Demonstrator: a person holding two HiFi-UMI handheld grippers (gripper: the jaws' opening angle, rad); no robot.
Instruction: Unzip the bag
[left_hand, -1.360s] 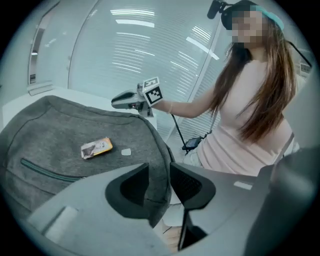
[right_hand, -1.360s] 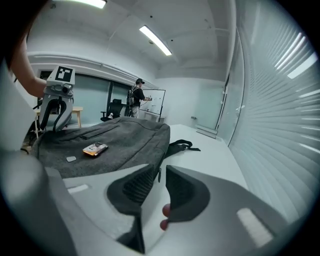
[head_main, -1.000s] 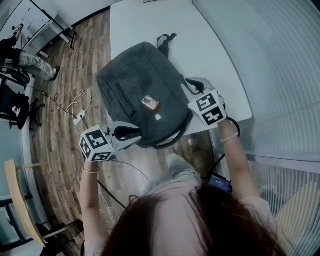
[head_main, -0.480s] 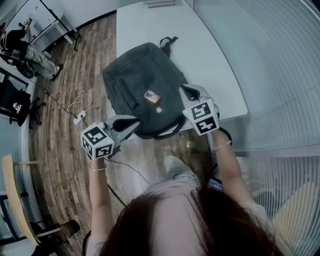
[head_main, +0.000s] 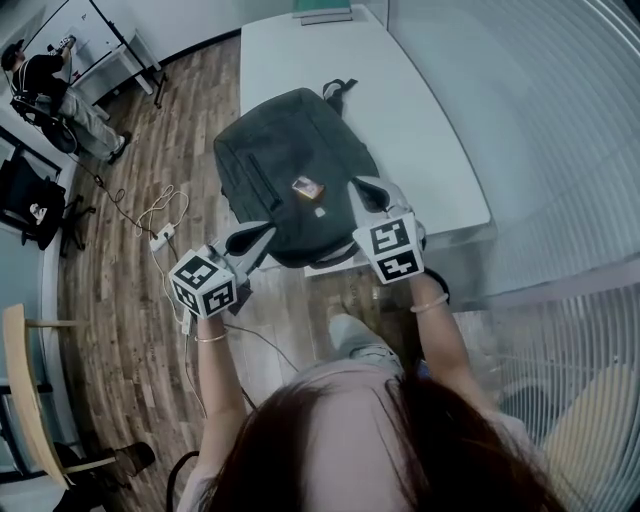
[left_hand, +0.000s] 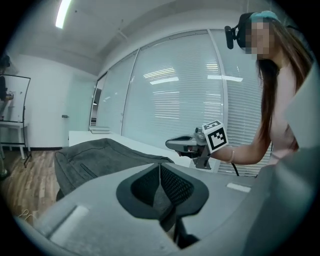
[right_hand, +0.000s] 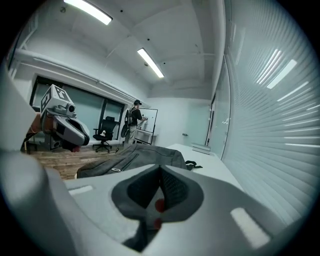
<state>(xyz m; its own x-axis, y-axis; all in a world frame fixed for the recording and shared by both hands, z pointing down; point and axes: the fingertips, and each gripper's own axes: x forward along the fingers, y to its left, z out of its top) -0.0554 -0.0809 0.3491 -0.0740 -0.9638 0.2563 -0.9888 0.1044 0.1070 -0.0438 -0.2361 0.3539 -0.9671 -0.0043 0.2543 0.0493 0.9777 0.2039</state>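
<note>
Over at the far left a person (head_main: 45, 75) stands by a whiteboard, and a white cable (head_main: 150, 212) lies coiled on the wooden floor (head_main: 120, 330). Nearer in, the left gripper (head_main: 264, 233) is held off the table's near edge, just beside the near left corner of the bag (head_main: 290, 165); its jaws are closing and have all but met, with nothing that I can see between them. The bag, a dark grey backpack, lies flat on the white table (head_main: 430, 130) with its near end hanging a little over the edge, a small orange tag (head_main: 305, 187) on its top face and its zip not yet opened. At the bag's near right side the right gripper (head_main: 358, 186) points in over the edge, jaws pressed together and empty. Beyond it, white blinds (head_main: 570, 150) run along the right side of the room
</note>
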